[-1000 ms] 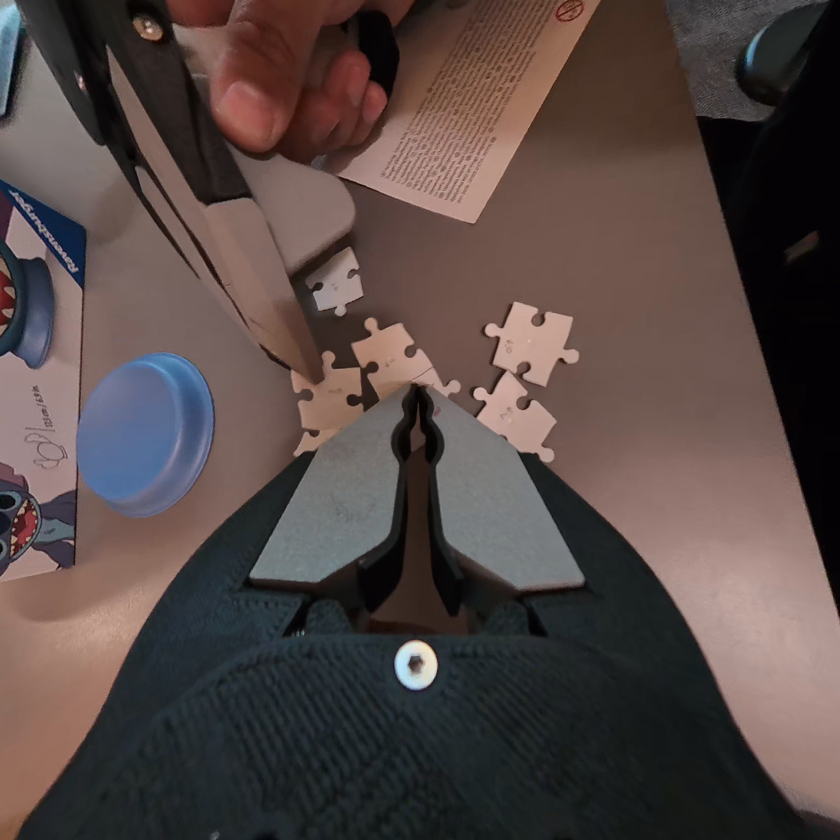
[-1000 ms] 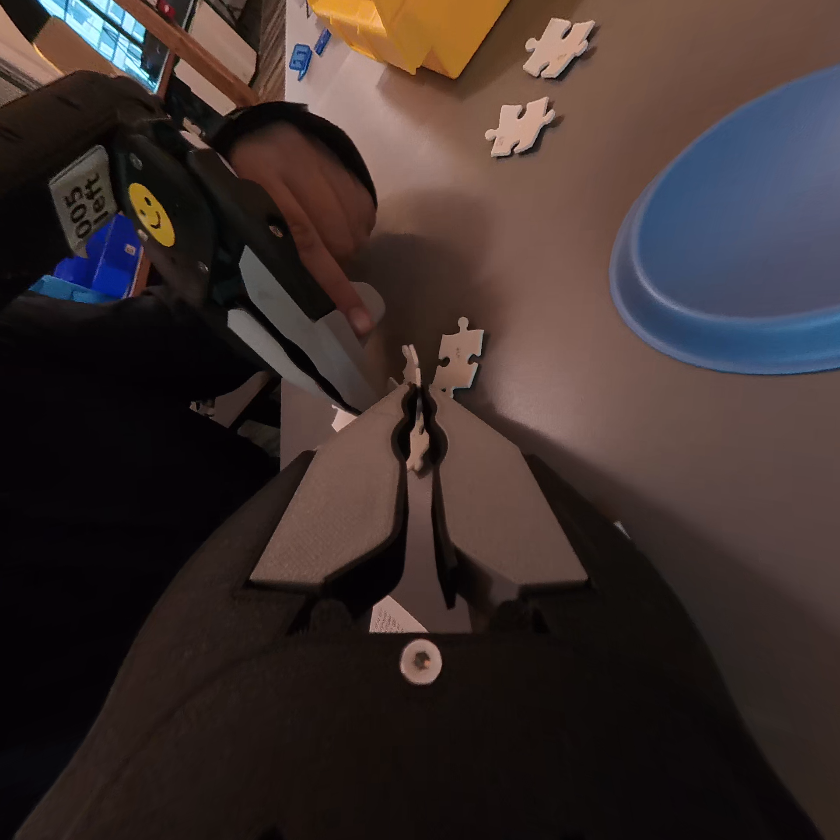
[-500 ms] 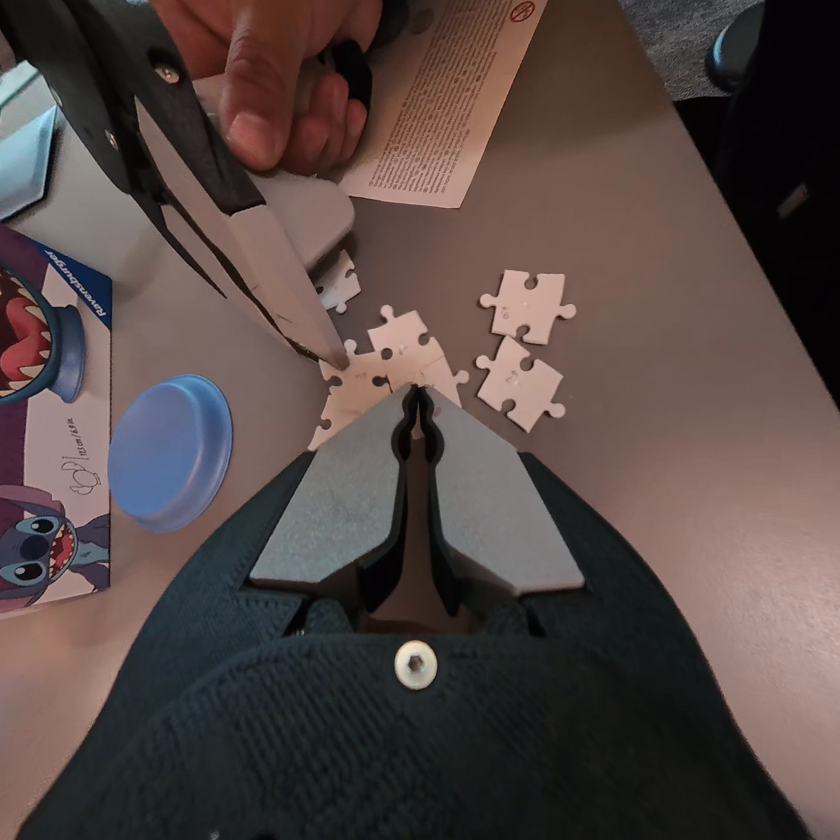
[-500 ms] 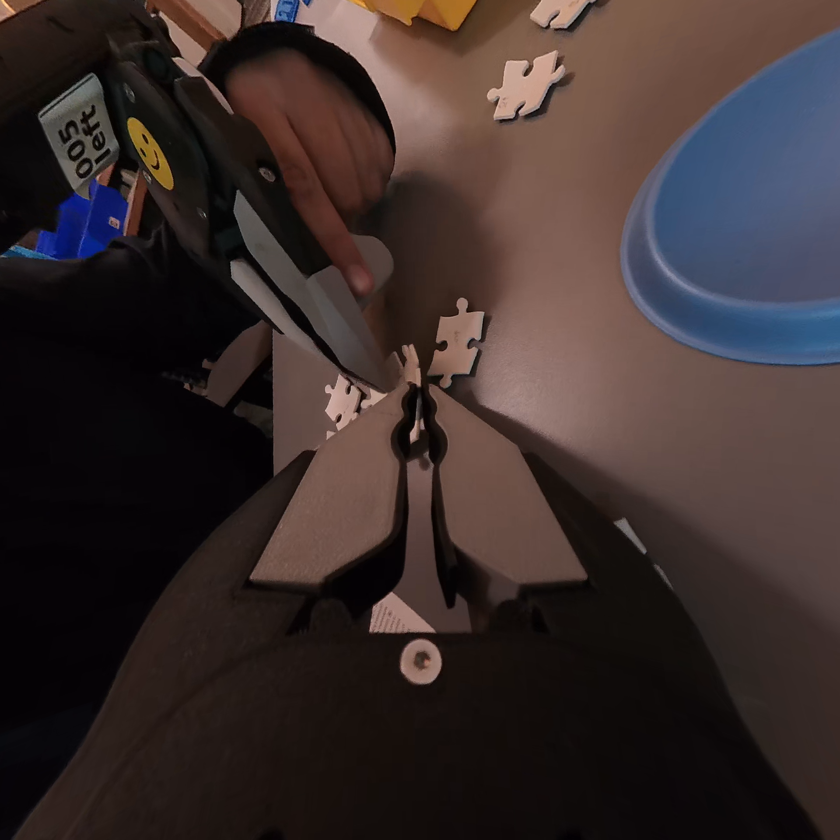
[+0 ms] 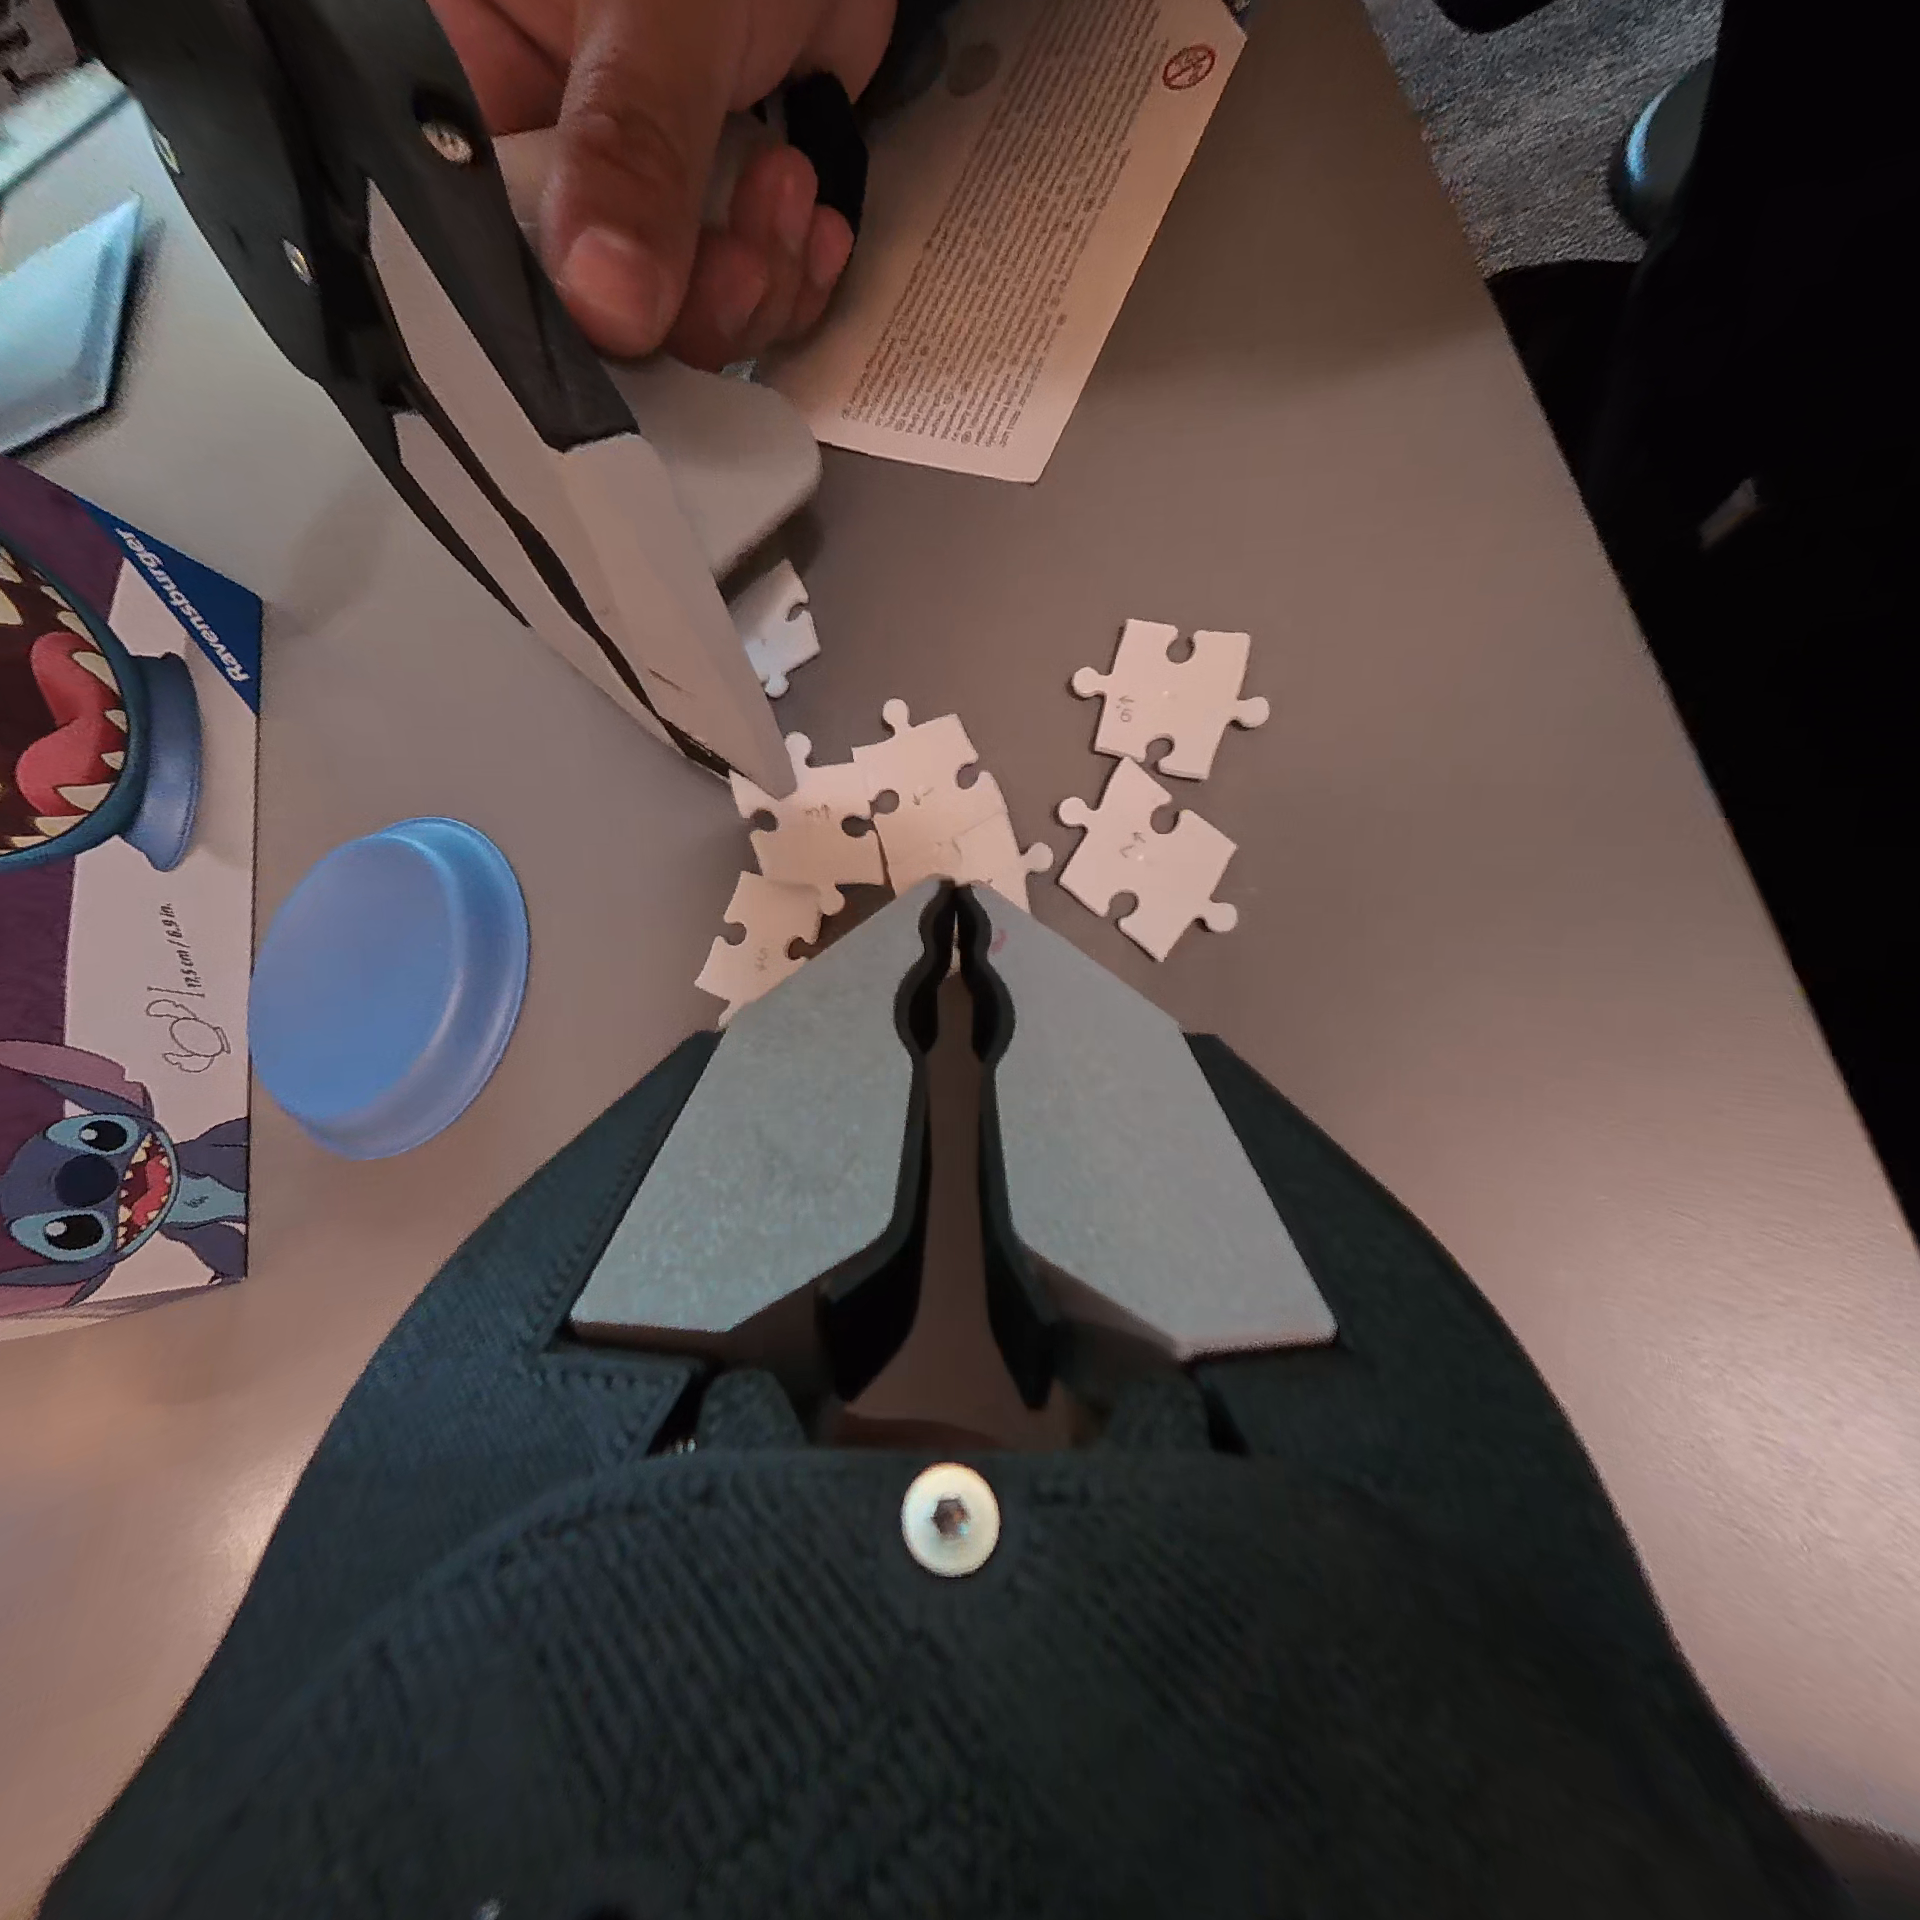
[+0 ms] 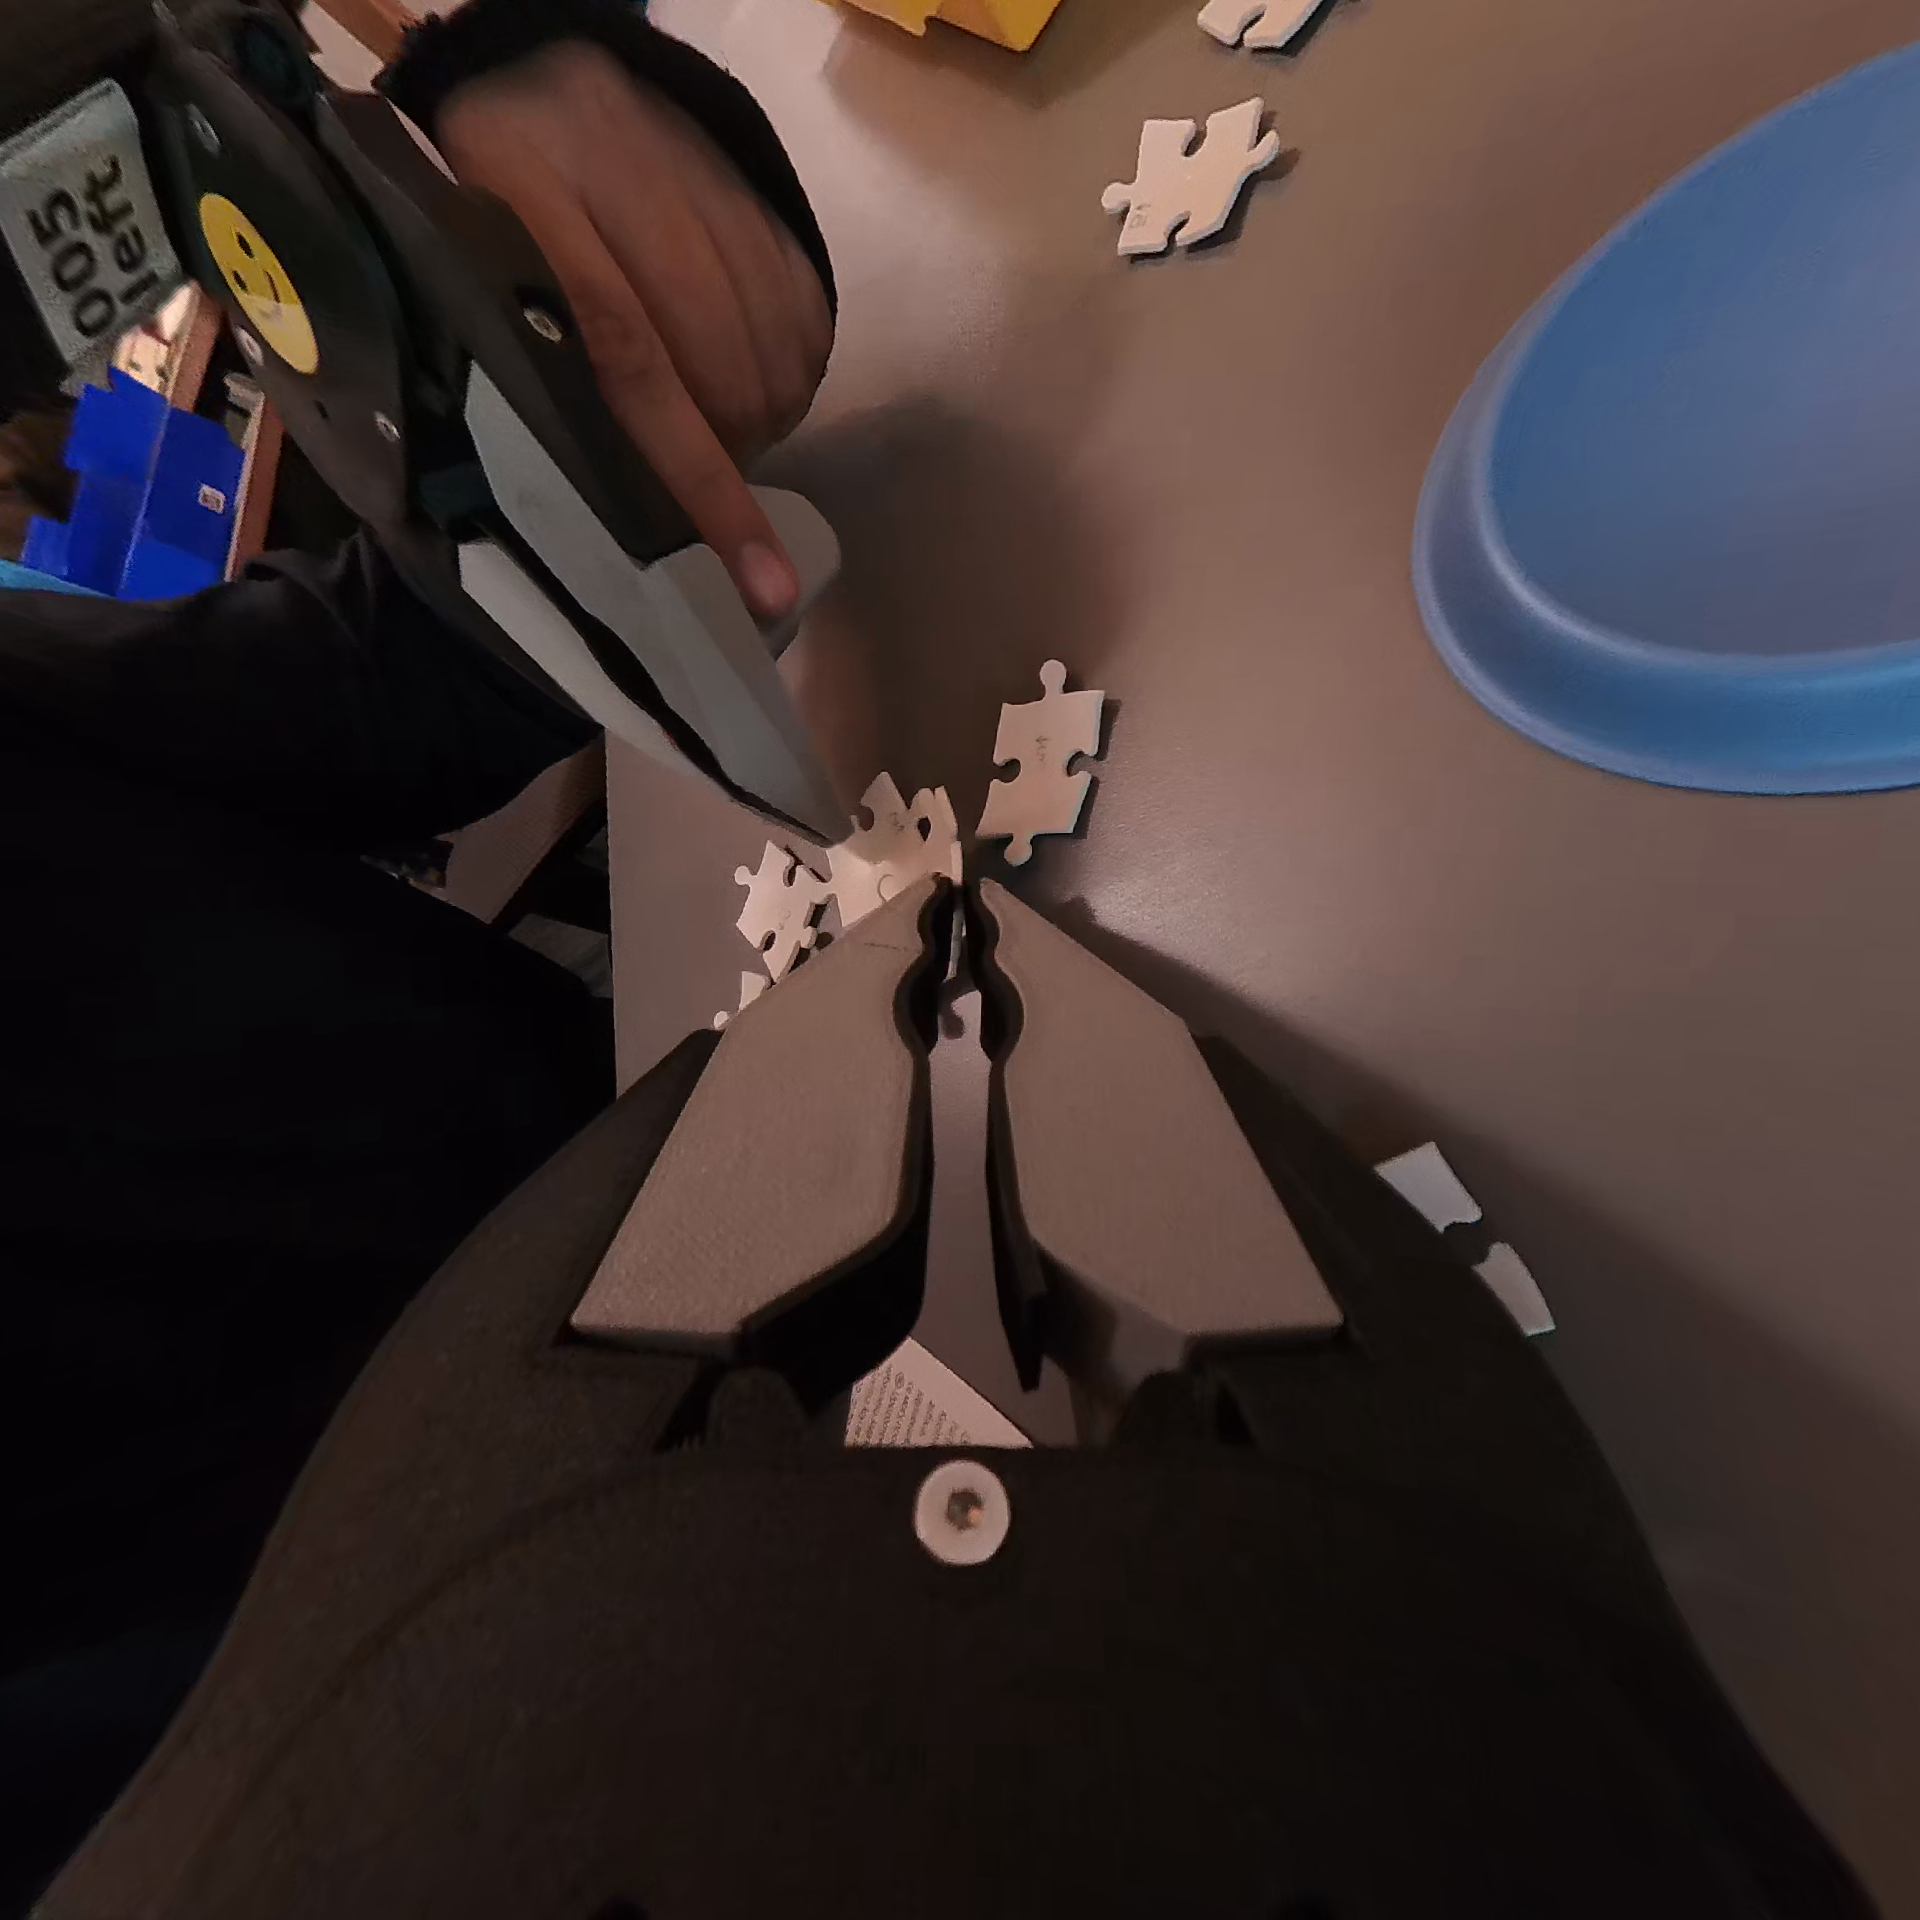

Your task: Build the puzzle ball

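Left wrist view: we see both grippers' jaws pinched on flat, knobbed white puzzle pieces (image 5: 914, 821) on the smooth bench (image 5: 1351, 582).

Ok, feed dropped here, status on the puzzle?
Left gripper, right gripper shut on joined pieces. Ball not formed yet. Loose pieces beside, nothing blocking.

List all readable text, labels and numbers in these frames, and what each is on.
I don't quote writing; here is what bears it.
Box: brand print and small marks on its side.
Leaflet: dense print, too small to read, plus a round red sign.
Pieces: small marks on their backs.
Left gripper: grey tag with characters, yellow sticker.
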Demonstrator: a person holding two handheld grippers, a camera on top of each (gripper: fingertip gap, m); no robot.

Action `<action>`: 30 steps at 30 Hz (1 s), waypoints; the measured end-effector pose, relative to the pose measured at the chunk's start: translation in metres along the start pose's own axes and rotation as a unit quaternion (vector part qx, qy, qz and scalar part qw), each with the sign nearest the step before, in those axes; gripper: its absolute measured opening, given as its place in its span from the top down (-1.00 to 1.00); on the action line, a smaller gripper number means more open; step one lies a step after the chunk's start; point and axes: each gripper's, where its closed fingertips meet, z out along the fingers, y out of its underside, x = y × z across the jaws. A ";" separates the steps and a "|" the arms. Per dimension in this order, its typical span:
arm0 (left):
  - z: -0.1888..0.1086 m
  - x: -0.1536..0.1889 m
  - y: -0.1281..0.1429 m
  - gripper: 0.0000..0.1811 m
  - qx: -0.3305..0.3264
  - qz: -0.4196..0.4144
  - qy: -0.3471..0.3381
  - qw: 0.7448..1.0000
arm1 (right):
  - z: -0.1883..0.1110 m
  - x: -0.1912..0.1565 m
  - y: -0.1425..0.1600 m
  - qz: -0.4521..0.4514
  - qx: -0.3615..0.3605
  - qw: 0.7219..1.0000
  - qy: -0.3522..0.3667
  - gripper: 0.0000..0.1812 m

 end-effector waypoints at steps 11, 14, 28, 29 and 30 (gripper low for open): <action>0.008 -0.004 0.006 1.00 -0.028 0.025 -0.023 0.999 | 0.002 -0.004 -0.011 -0.009 0.018 1.000 -0.009 1.00; 0.008 -0.004 0.006 1.00 -0.028 0.023 -0.025 0.999 | 0.006 -0.003 -0.010 -0.005 0.012 1.000 -0.008 1.00; 0.008 0.005 0.002 1.00 -0.033 0.028 -0.011 0.999 | 0.006 -0.008 -0.012 -0.004 0.025 1.000 -0.006 1.00; 0.008 0.005 0.002 1.00 -0.032 0.027 -0.011 0.999 | 0.008 -0.008 -0.011 -0.006 0.022 1.000 -0.007 1.00; 0.008 0.004 0.003 1.00 -0.033 0.027 -0.012 0.999 | 0.009 -0.008 -0.011 -0.009 0.021 1.000 -0.007 1.00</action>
